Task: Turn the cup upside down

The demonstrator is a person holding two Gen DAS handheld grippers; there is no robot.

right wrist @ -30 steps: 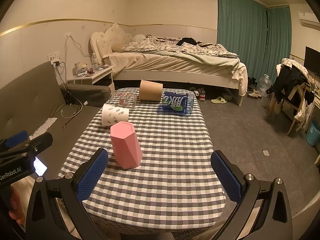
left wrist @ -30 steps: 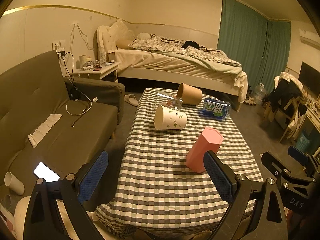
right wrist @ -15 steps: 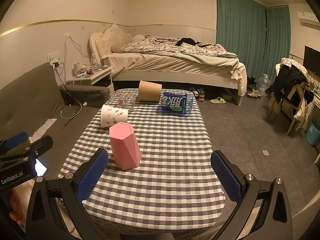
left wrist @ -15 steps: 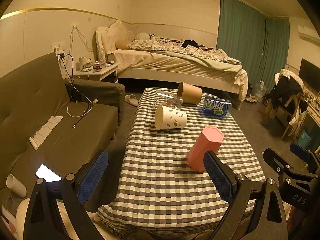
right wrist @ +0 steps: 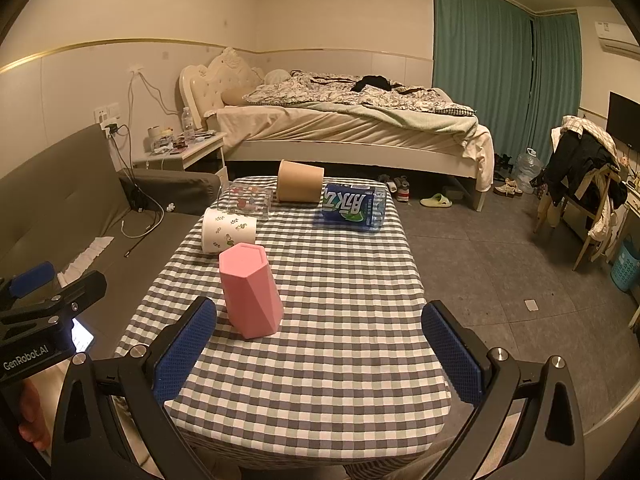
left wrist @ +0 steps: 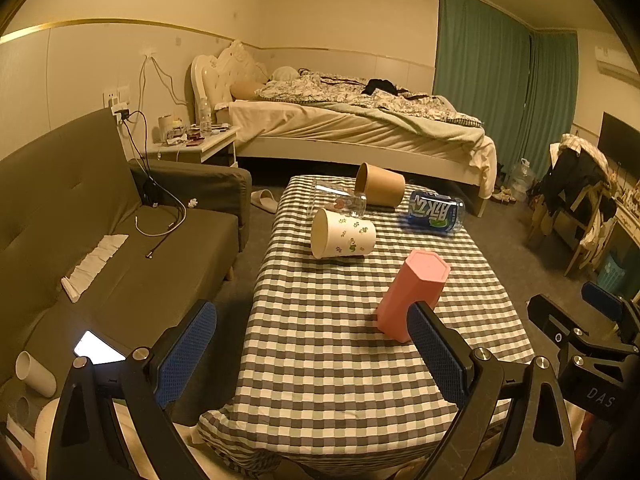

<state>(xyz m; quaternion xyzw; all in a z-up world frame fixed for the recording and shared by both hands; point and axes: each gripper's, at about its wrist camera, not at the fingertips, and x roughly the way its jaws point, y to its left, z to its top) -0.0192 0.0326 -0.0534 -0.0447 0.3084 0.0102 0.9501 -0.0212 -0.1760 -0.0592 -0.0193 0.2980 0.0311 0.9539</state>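
Both tongs gape wide and empty, left gripper point(left wrist: 312, 350), right gripper point(right wrist: 318, 350); the pink cup point(right wrist: 250, 290) stands just ahead of the right one's left finger, looks light, stiff, smooth: pinch mid-wall

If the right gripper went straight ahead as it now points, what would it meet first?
Probably nothing but checked table: the right gripper, jaws wide open, points right of the pink cup. Farther along lies the blue bottle, though depth is unclear.
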